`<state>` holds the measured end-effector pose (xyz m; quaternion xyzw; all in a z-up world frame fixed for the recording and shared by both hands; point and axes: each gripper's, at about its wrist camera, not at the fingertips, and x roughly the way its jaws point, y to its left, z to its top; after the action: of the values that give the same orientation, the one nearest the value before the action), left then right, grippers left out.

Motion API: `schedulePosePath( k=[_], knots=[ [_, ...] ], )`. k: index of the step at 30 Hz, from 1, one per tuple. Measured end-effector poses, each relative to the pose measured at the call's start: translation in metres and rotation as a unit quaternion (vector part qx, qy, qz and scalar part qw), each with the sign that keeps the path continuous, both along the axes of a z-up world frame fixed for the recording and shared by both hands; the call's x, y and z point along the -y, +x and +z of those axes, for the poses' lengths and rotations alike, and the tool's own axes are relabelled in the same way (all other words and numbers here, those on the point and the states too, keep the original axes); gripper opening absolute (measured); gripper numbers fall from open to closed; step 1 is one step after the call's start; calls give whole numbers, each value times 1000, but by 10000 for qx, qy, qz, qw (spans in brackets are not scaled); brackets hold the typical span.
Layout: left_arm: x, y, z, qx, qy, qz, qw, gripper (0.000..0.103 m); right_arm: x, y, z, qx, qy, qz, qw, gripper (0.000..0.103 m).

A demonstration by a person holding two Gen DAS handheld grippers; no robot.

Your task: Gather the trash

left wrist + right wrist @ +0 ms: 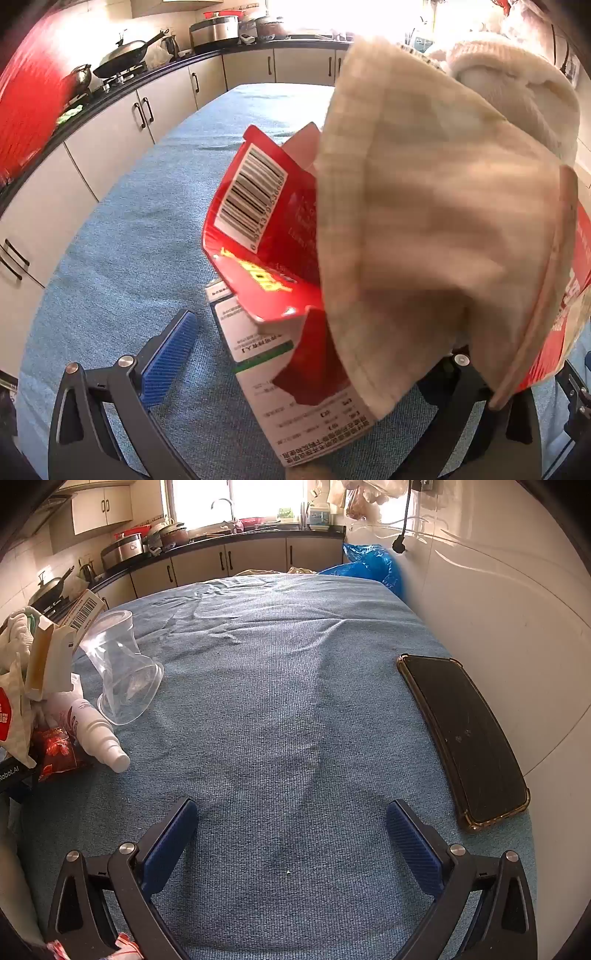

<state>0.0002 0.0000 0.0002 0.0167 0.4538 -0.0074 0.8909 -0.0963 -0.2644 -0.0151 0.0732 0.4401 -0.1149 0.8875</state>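
Both your left gripper (pixel 295 354) and right gripper (pixel 291 821) stood spread and empty; the flimsy clear plastic cup (pixel 123 672) beside the white spray bottle (pixel 98 731) wanted a gentle rim pinch.

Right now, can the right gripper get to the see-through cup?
Probably yes. The right gripper is open with bare blue cloth ahead; the clear cup lies up to its left, nothing between.

Blue cloth-covered table (pixel 295 701), phone (pixel 465 738), clear cup (pixel 125 672), white bottle (pixel 99 734)
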Motion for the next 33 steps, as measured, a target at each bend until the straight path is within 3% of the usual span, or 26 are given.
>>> schedulePosePath(
  k=[33],
  knots=[
    [-1, 0, -2, -1, -23, 0, 10000, 103, 0, 1, 1, -80, -11, 2, 10000, 103]
  ],
)
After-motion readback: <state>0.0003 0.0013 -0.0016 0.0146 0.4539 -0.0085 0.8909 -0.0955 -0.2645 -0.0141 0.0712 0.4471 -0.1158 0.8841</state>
